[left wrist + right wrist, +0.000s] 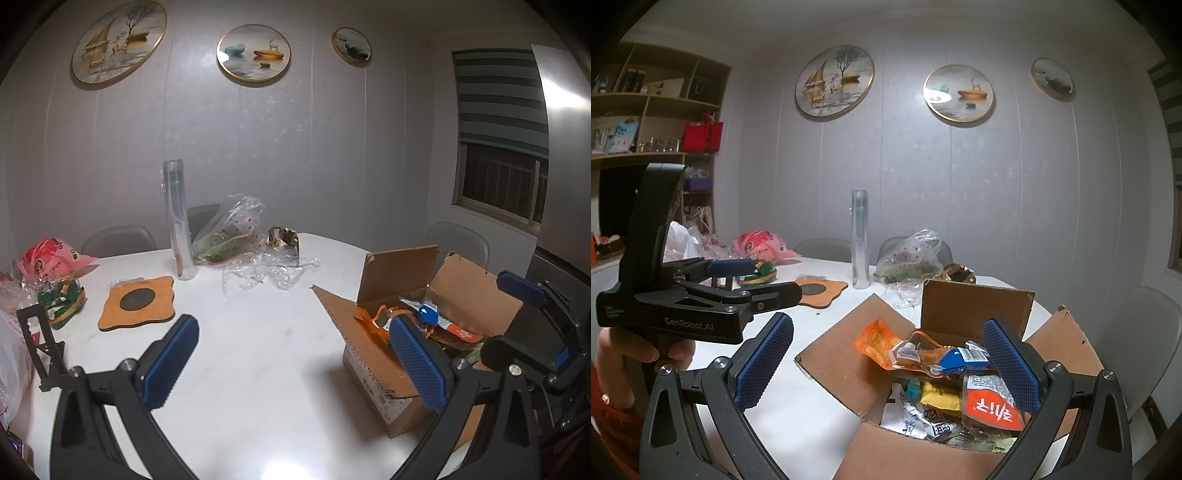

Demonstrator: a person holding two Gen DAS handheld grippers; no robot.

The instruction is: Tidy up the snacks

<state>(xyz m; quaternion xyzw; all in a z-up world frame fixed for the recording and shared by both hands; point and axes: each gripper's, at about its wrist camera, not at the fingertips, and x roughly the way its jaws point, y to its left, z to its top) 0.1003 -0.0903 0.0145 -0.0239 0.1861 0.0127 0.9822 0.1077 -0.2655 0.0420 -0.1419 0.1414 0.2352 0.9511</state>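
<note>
In the left wrist view, the left gripper [293, 363] hung level over the white worktop [258, 332], jaws spread wide and holding nothing. Its left pad stood over bare worktop at lower left, and its right pad overlapped the near corner of the cardboard box [373, 354] at lower right. The snack packets [436, 321] lay inside that open box. The right gripper [517, 317] showed at the right edge, over the box.

In the right wrist view, the right gripper [888, 365] pointed down into the cardboard box [846, 354] in the lower middle, jaws wide apart and empty, the right pad just over the snack packets [945, 373]. At the left of the frame, a hand [635, 354] held the left gripper [768, 280] sideways over the worktop [790, 398]; its jaws stood parted, gripping nothing
</note>
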